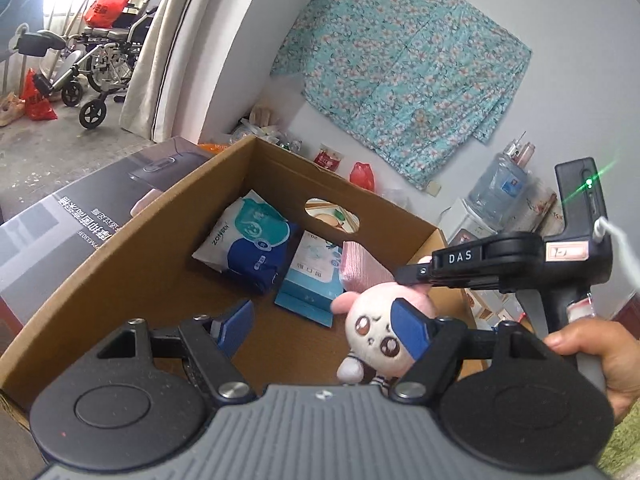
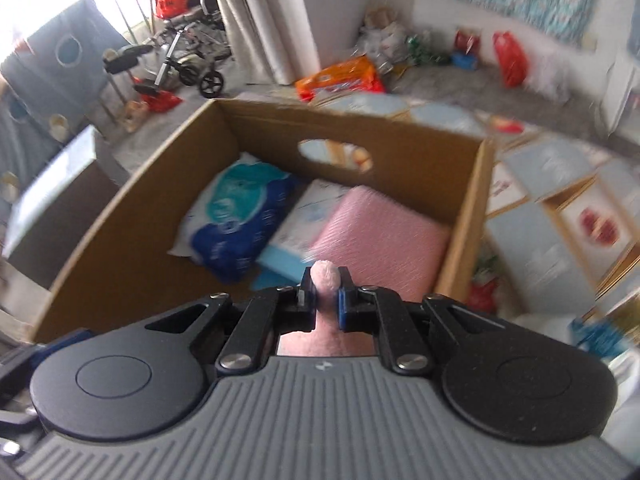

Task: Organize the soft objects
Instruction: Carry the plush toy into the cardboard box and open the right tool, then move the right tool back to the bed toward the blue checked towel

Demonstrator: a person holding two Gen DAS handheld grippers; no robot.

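Left wrist view: left tongs [image 1: 324, 322] spread, empty; plush doll [image 1: 380, 330] hangs over cardboard box [image 1: 132, 280].
Right wrist view: right tongs [image 2: 325, 294] pinching doll's ear [image 2: 326, 276]. Risk: thin ear slips, doll drops outside.

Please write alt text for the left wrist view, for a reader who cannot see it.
The right tool holds a pink plush doll by its ear over an open cardboard box, with the left tool open and empty in front. Two packs and a pink cloth lie in the box.
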